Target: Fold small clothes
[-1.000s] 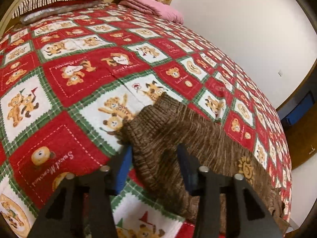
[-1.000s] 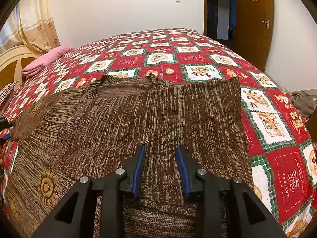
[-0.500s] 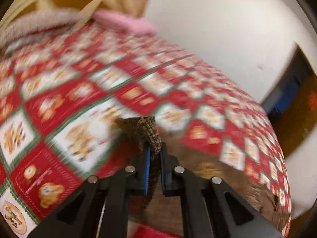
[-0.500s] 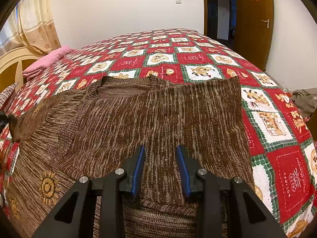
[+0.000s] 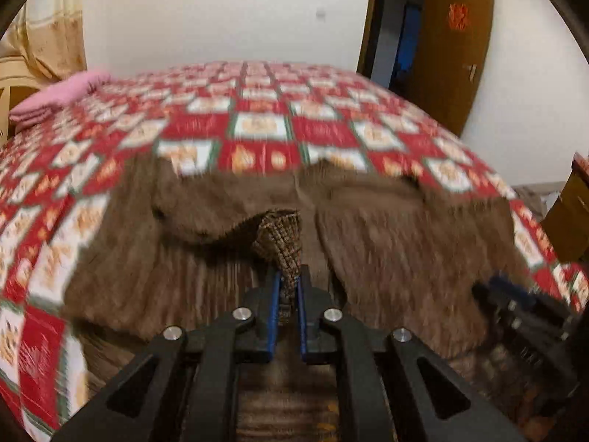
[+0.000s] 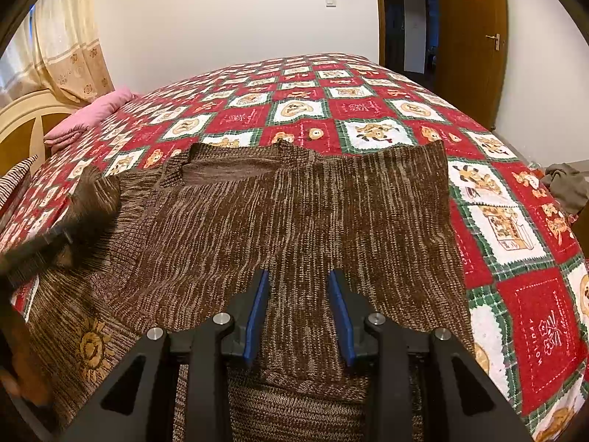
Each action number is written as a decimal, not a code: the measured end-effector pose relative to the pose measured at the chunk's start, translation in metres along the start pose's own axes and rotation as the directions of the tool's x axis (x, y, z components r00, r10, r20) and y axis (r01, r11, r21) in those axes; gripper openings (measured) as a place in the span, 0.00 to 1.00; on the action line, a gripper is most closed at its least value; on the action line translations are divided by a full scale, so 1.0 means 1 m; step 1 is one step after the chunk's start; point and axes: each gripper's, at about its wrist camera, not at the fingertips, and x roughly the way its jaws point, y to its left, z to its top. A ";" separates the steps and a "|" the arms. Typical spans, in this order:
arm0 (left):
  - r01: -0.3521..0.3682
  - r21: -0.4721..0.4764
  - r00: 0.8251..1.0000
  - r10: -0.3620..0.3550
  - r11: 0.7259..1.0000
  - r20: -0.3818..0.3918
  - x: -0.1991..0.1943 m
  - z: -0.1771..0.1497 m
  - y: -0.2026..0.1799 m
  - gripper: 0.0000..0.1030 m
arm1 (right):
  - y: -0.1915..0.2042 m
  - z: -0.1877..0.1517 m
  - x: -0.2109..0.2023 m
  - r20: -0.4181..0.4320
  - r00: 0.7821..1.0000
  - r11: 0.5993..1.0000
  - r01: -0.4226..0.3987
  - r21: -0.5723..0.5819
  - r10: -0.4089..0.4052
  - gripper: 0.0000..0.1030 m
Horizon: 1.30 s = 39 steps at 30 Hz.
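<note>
Left gripper (image 5: 287, 294) is pinching the sweater's (image 6: 294, 213) cuff (image 5: 281, 235) (frame centre); right gripper (image 6: 298, 294) is hovering open, lower centre, over it.

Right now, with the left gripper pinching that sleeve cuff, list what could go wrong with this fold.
1. The left gripper holds only a narrow bit of the sleeve cuff; the loose knit could slip out mid-swing.
2. The right gripper hangs open above the brown sweater, pinning nothing, so the body may drag and bunch on the quilt.
3. The left view is motion-blurred, suggesting a fast move; the sleeve may land crooked.
</note>
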 end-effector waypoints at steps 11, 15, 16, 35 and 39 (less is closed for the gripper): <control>0.013 -0.141 1.000 -0.013 0.990 0.002 -0.047 -0.027 0.051 0.71 | 0.014 0.011 -0.009 0.008 0.997 0.997 -0.071 -0.015 0.071 0.57; -0.089 -0.272 0.995 0.095 0.958 0.010 -0.050 -0.050 0.090 0.69 | 0.056 0.037 -0.023 0.054 0.970 0.971 -0.236 -0.048 0.239 0.57; -0.067 -0.310 0.997 0.072 0.948 0.005 -0.048 -0.053 0.096 0.68 | 0.078 0.045 -0.023 0.056 0.961 0.960 -0.265 -0.092 0.271 0.57; 0.109 -0.426 0.991 -0.067 0.898 0.113 -0.049 -0.062 0.115 0.79 | 0.158 0.098 0.029 -0.081 0.871 0.860 -0.491 -0.136 0.485 0.05; 0.112 -0.428 0.991 -0.069 0.897 0.115 -0.050 -0.063 0.117 0.79 | 0.110 0.100 0.019 -0.002 0.828 0.823 -0.558 0.103 0.561 0.05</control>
